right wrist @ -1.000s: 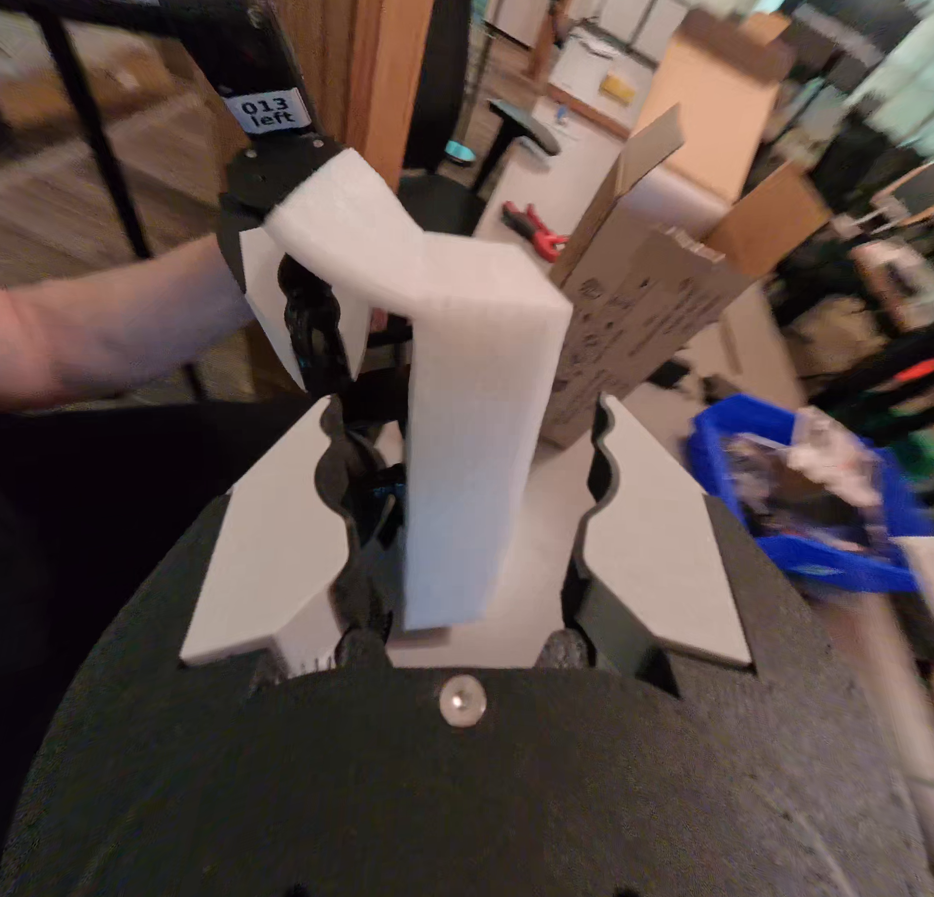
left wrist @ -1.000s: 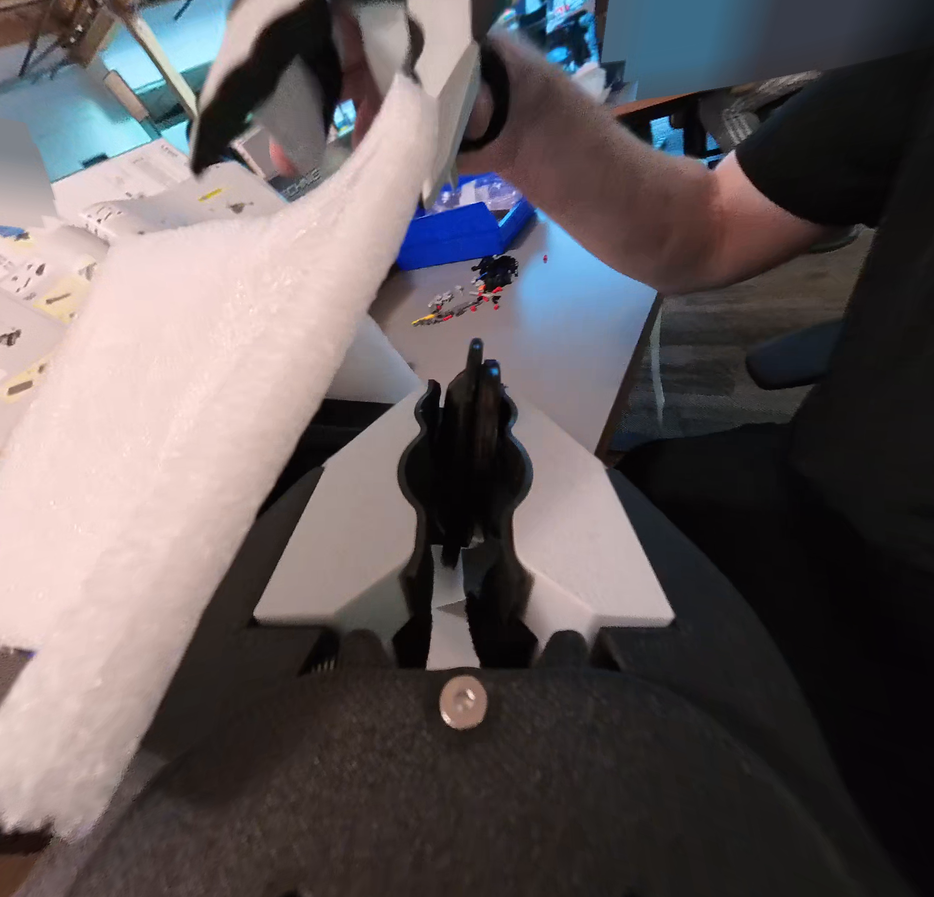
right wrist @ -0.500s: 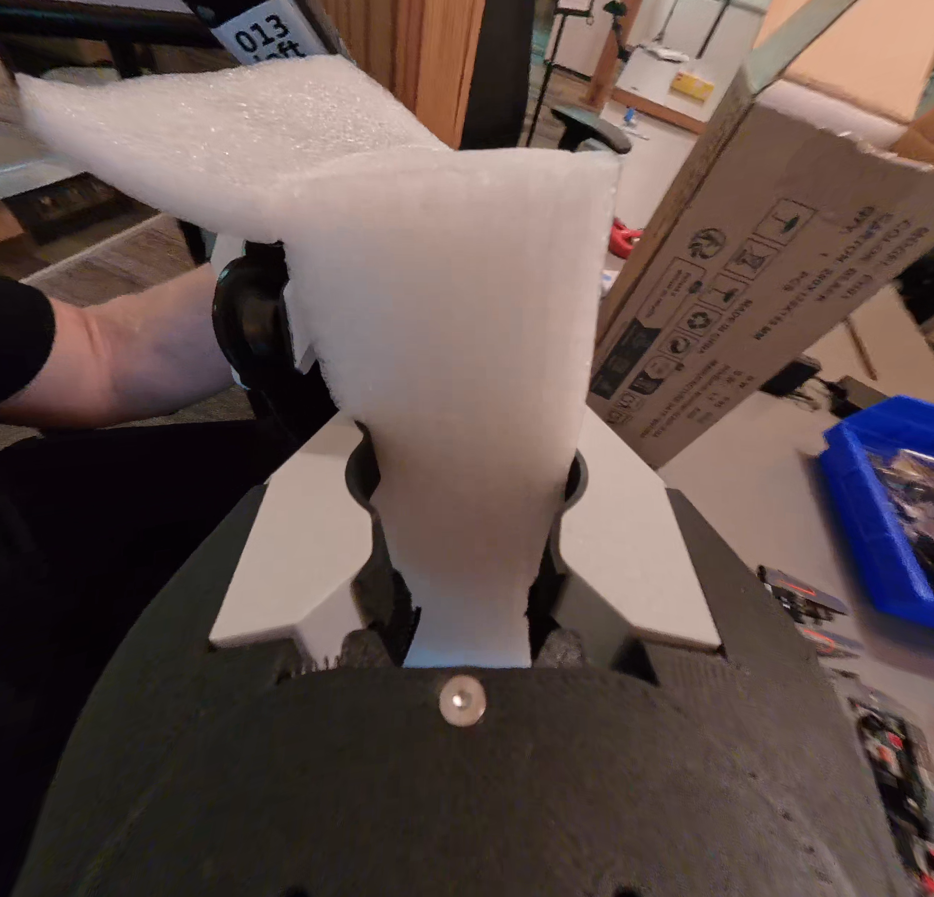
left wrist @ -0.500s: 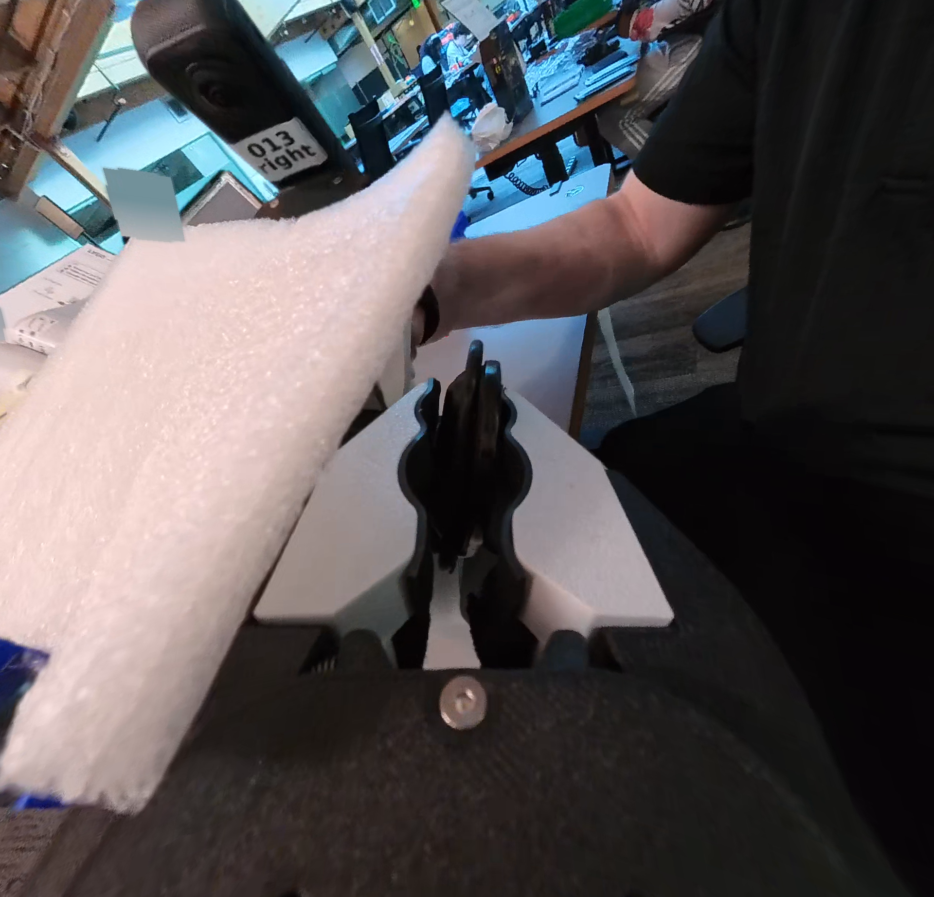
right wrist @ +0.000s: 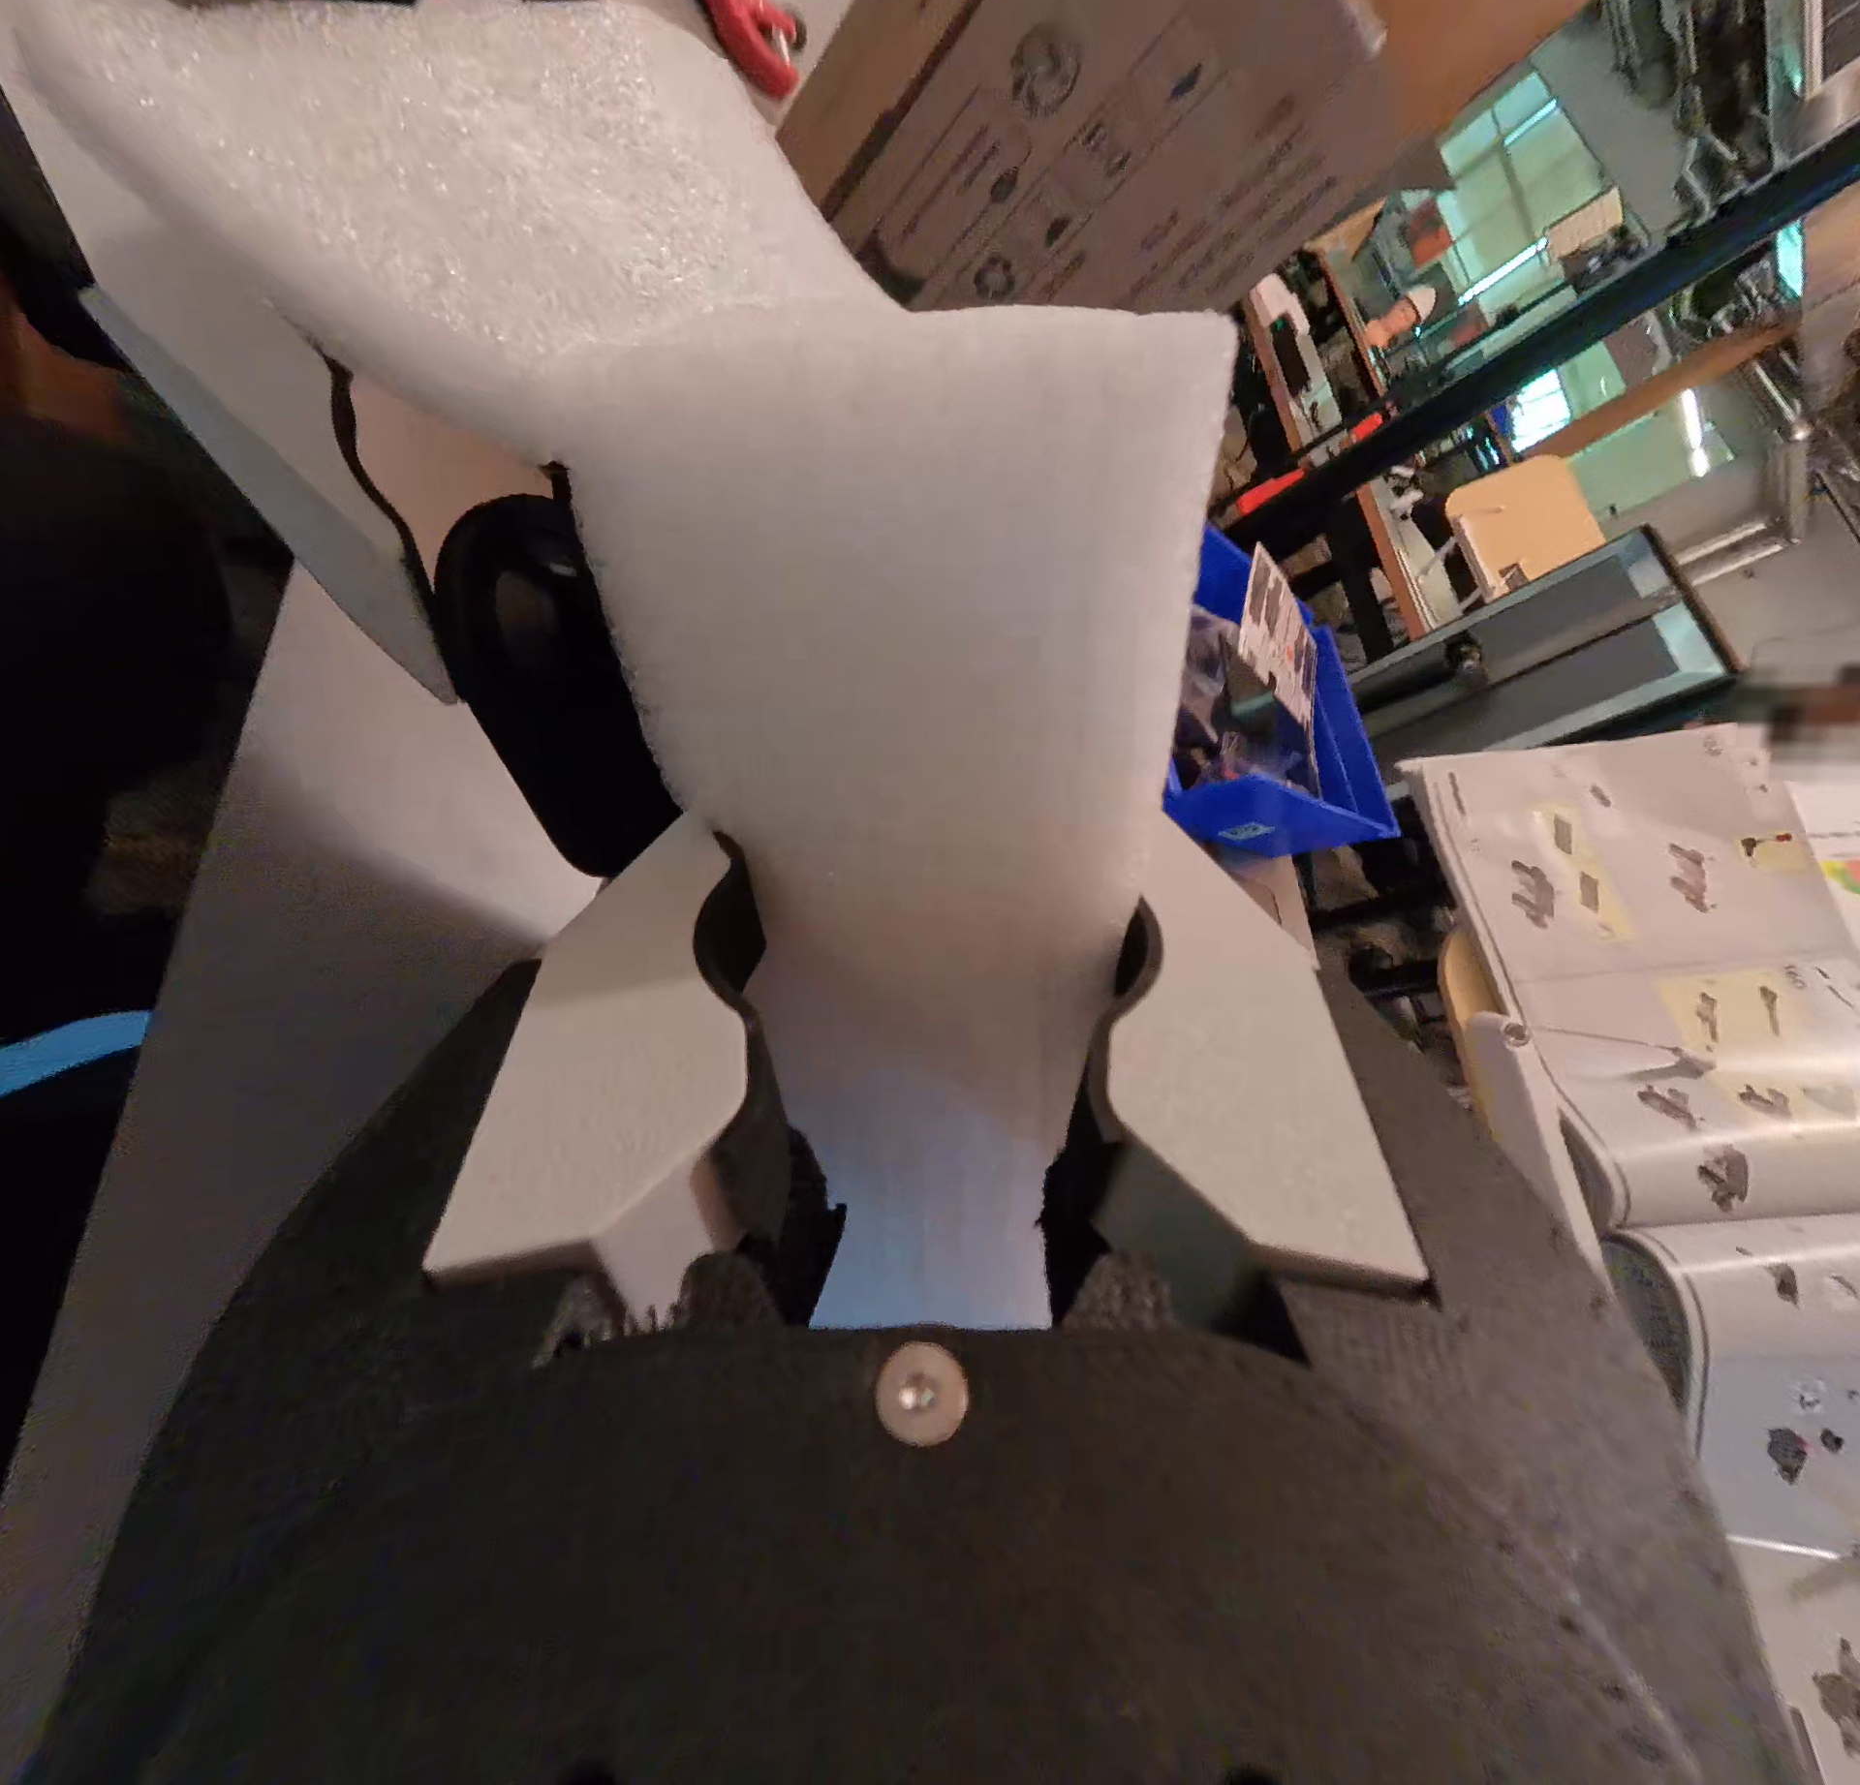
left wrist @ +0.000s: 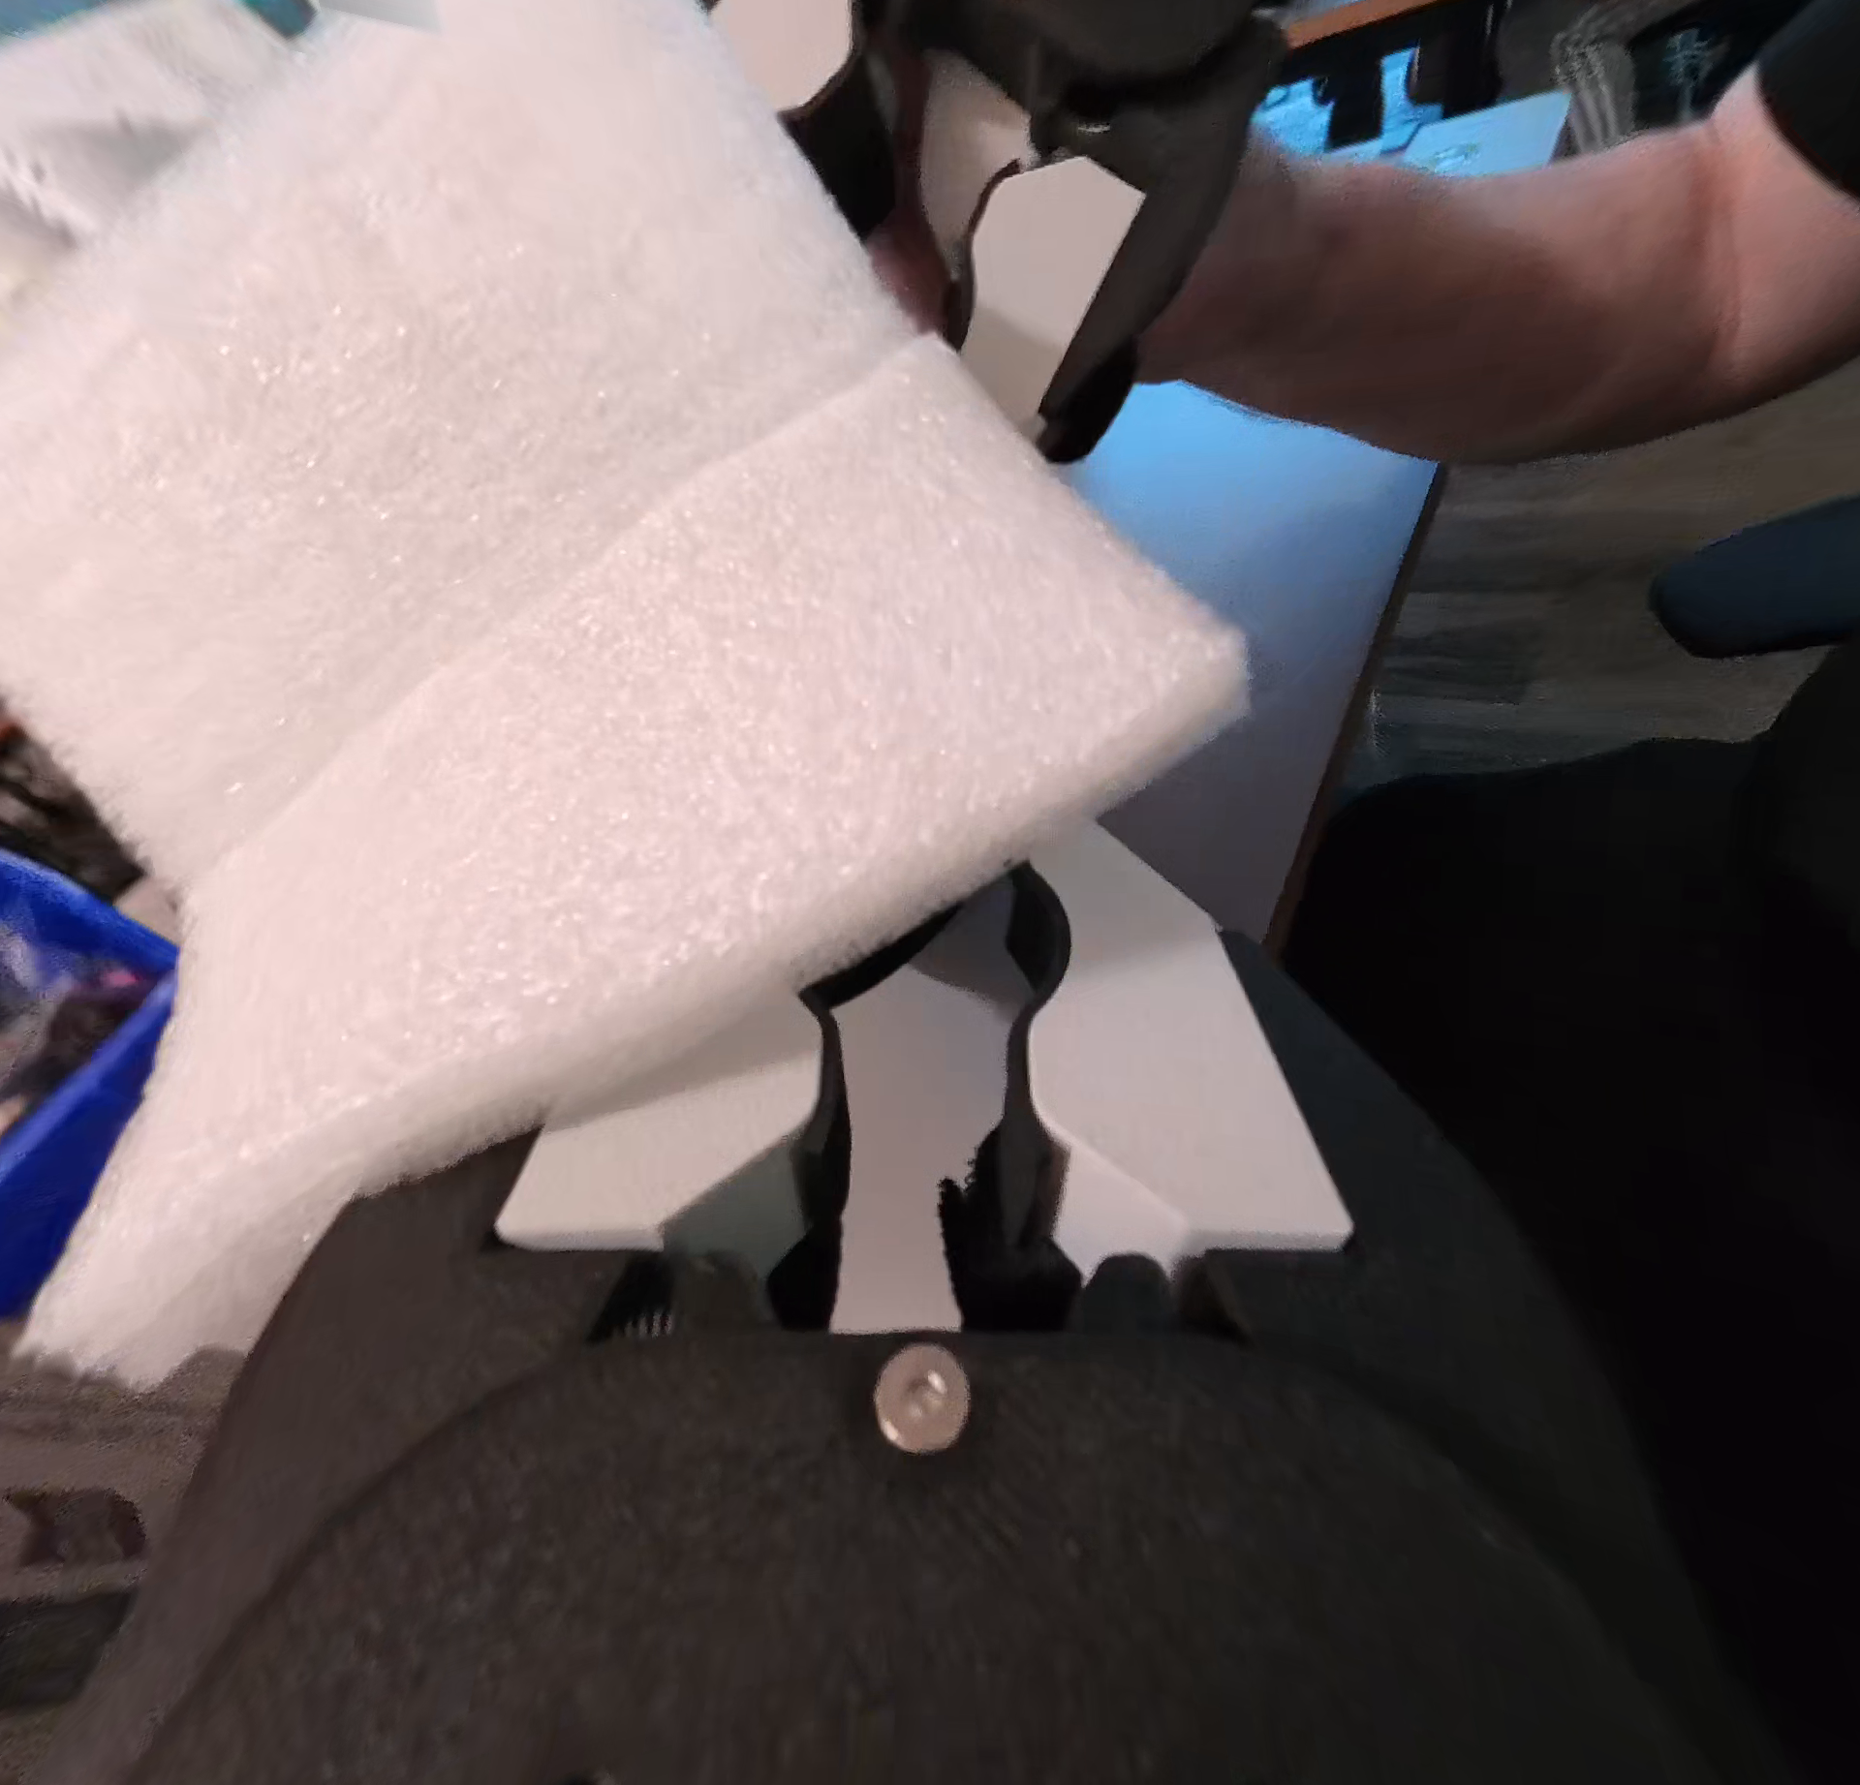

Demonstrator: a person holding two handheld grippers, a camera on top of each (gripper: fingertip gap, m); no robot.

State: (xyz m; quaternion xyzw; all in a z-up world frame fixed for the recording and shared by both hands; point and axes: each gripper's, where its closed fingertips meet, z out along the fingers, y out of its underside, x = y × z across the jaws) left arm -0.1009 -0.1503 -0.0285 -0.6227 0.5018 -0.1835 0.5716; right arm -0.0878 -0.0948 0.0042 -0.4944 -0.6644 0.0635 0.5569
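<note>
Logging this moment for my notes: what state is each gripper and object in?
left hand-held gripper: open, foam overlapping its fingertips.
right hand-held gripper: shut on white foam sheet.
white foam sheet: bent, held off the table.
blue bin: holds small parts.
cardboard box: tilted.

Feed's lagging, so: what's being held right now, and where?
The right gripper pinches the white foam sheet by its near end. The left gripper is open, with foam lying across one of its fingers.

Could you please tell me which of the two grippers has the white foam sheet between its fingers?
The right gripper: the foam sheet is pinched between its fingers. The left gripper has its fingers apart, the sheet only draped over one.
</note>
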